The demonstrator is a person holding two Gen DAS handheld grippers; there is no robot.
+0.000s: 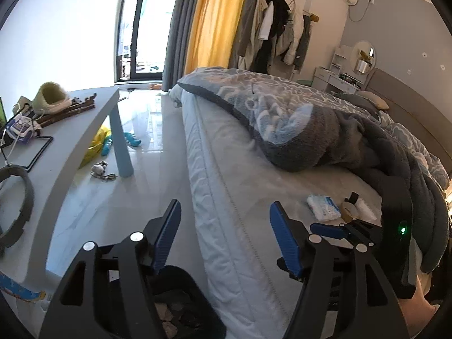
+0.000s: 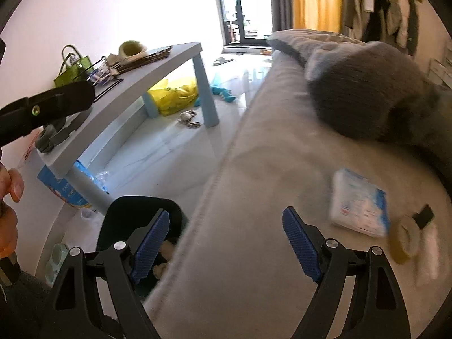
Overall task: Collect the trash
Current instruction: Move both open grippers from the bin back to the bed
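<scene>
A black trash bin (image 1: pixel 180 305) stands on the floor beside the bed (image 1: pixel 226 155), with crumpled scraps inside. My left gripper (image 1: pixel 226 226) hovers above the bin and the mattress edge, open, nothing between its pads. On the sheet lie a blue-and-white tissue pack (image 2: pixel 358 203), a tape roll (image 2: pixel 405 238) and a white crumpled paper (image 2: pixel 428 257). My right gripper (image 2: pixel 226 226) is over the mattress edge, left of those items, open and empty. The bin (image 2: pixel 141 214) sits under its left finger, white scraps visible within. The same tissue pack (image 1: pixel 323 207) shows in the left wrist view.
A grey low table (image 1: pixel 84 130) with a green bag (image 2: pixel 72 69) and clutter stands left of the bin. A yellow bag (image 2: pixel 175 94), a blue toy (image 2: pixel 223 91) and keys (image 2: pixel 188 118) lie on the tiled floor. A grey blanket (image 1: pixel 310 130) is piled on the bed.
</scene>
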